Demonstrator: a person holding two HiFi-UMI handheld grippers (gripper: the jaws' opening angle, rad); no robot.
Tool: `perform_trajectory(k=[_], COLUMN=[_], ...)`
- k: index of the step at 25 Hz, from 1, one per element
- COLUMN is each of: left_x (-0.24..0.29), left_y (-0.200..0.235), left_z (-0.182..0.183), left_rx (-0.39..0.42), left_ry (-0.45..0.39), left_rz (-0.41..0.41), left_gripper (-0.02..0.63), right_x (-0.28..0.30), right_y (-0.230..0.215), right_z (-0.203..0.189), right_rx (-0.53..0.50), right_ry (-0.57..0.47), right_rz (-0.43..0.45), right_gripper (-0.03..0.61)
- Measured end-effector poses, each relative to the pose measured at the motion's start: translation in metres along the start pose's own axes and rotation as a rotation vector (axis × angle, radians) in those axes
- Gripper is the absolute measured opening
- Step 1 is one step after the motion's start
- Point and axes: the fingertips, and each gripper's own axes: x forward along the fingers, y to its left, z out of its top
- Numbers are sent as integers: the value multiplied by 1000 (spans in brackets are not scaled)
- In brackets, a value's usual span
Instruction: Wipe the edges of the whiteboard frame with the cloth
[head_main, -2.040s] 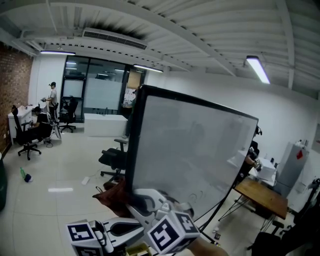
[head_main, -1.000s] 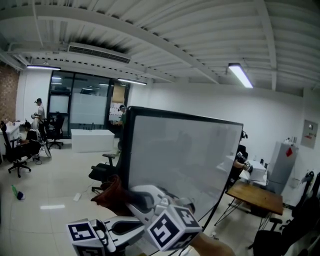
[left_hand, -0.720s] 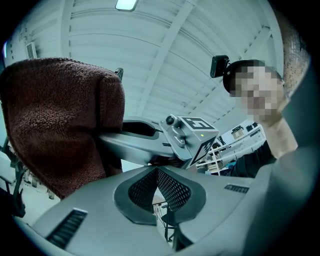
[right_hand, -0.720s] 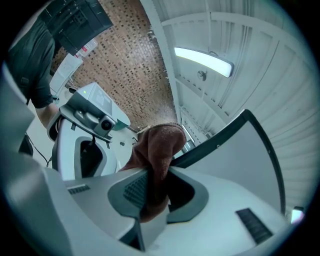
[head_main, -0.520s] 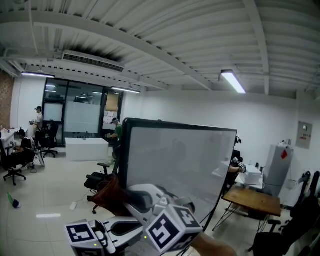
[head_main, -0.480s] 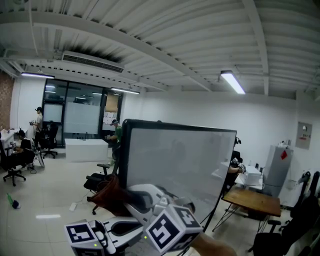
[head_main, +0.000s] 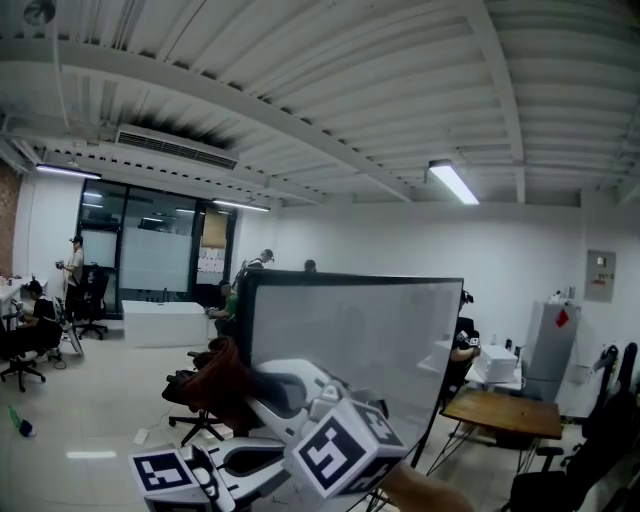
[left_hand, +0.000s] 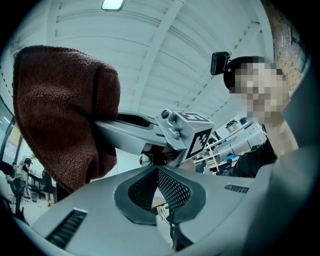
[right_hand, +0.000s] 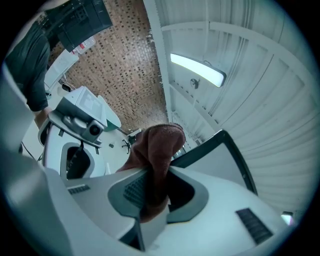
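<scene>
Right tool (right_hand: 150, 192) is clamped on the dark red cloth (right_hand: 159, 142), a thick fold bunched up above its jaws, and that cloth sits at the left edge of the whiteboard frame (head_main: 243, 325), low down. Left tool (left_hand: 156, 172) is just beside it, jaws pressed together with nothing between them. The whiteboard (head_main: 355, 335) stands upright, mid-room.

The cloth (head_main: 222, 378) is a fuzzy dark reddish-brown rag, bunched up and pinched in the right gripper (right_hand: 152, 192) jaws, just beside the left edge of the black frame (head_main: 243, 335). The whiteboard (head_main: 350, 335) stands upright, its surface white.
</scene>
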Motion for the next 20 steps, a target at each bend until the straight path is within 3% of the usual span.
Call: perform_trajectory(k=[20], left_x=[7], left_y=[17], left_z=[51], left_rx=[31], left_ry=[-40], left_rz=[-58], left_gripper=[-11], right_x=[-6], right_y=[-63], right_z=[34], right_rx=[-51], right_ry=[-18], right_rz=[-128], right_gripper=[77])
